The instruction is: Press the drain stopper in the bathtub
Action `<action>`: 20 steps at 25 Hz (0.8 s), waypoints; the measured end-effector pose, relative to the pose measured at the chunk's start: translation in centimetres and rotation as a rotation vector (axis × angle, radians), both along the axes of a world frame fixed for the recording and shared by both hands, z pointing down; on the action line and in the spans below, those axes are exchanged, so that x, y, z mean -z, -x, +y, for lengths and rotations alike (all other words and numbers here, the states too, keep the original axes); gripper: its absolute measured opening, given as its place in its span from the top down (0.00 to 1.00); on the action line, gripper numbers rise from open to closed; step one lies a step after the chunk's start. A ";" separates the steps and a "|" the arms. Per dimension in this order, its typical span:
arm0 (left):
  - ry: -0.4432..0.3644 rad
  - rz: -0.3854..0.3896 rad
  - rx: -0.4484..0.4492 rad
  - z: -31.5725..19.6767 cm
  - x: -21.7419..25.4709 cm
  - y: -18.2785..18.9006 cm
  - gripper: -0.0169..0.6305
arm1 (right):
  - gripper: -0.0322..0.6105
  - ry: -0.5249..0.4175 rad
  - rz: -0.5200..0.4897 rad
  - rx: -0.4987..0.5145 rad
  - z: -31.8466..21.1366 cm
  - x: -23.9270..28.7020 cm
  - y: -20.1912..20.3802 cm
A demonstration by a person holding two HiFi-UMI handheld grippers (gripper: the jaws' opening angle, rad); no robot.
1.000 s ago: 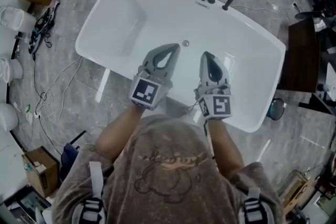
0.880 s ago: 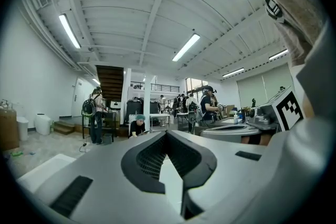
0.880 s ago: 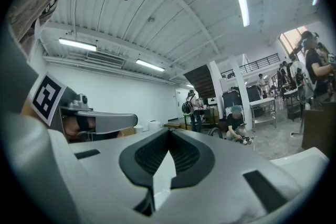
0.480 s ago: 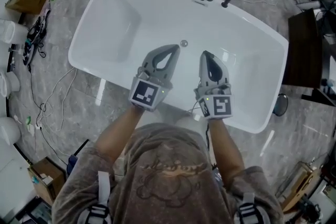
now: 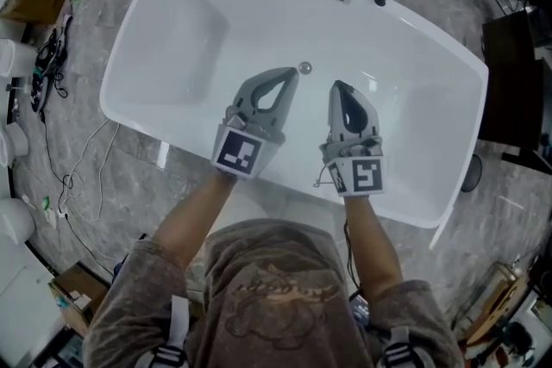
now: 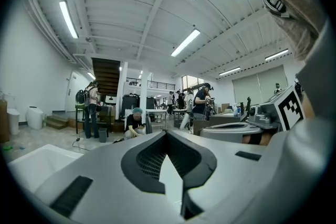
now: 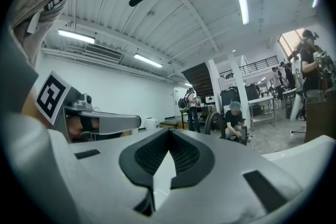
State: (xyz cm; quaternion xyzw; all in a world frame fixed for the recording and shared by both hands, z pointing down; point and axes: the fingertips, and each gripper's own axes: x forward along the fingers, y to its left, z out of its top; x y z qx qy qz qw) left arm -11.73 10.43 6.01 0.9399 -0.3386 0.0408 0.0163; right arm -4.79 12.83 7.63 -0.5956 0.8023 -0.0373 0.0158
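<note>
- Left gripper (image 5: 287, 76): jaws closed tip to tip, nothing held. It pointed toward 1 o'clock over the bathtub (image 5: 185, 30).
- Drain stopper (image 5: 304, 67): a small round cap on the tub floor, mid-basin, with no long axis to mind. It lay just beyond the left tips at 1 o'clock, so I judged the left the nearer.
- Right gripper (image 5: 337, 88): jaws closed, empty. The stopper sat at its 10 o'clock, a little farther off.
</note>
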 end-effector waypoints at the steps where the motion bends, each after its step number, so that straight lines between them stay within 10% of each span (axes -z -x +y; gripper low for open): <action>1: 0.001 -0.002 0.000 -0.3 -0.6 0.0 0.98 | 0.95 0.003 -0.002 -0.002 -0.3 -0.6 -0.1; 20: -0.009 -0.010 -0.057 -4.5 -10.4 -0.3 0.98 | 0.95 0.036 0.000 -0.031 -3.5 -11.0 -0.1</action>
